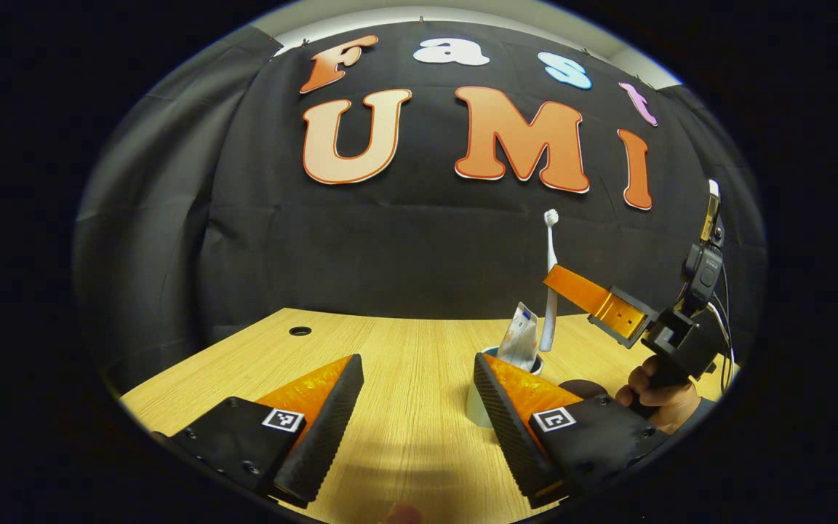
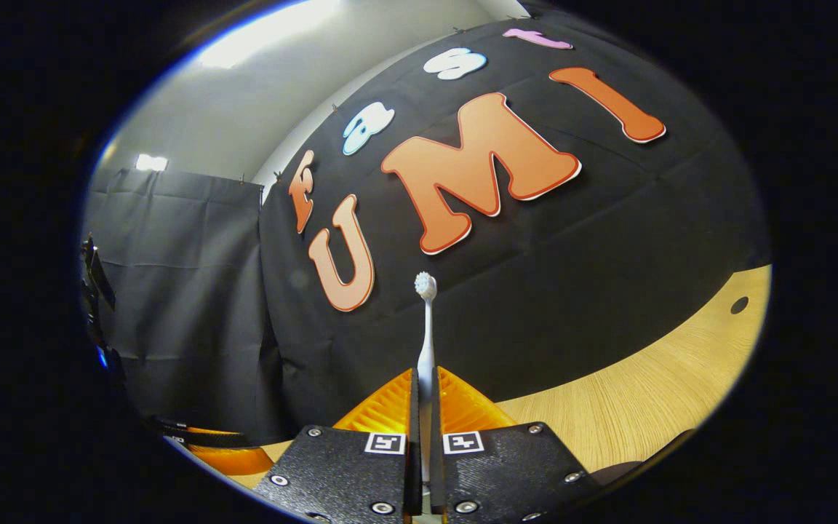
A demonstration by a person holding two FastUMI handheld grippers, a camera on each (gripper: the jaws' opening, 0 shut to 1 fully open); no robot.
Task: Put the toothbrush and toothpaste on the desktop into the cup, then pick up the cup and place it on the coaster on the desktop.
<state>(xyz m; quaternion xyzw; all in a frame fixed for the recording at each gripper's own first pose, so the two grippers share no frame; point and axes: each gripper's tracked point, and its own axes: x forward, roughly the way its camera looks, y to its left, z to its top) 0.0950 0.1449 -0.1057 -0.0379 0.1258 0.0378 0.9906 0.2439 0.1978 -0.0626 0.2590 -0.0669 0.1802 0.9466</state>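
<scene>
Above the white cup (image 1: 479,407) on the wooden desk (image 1: 404,378), the right gripper (image 1: 551,279) clamps the toothbrush (image 1: 550,291) upright, bristles up, both fingers tight on its handle. Toothpaste (image 1: 519,338) stands inside the cup. Just beside the cup, the left gripper (image 1: 419,386) gapes wide, holding nothing.

Recording booth, black cloth wall (image 1: 172,218), wooden desk (image 1: 404,364)

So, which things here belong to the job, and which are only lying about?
Job:
- toothbrush, clamped in the right hand-held gripper
- toothpaste, in the cup
- cup
- left hand-held gripper, open

Lying about:
- wooden desktop
- cable hole
</scene>
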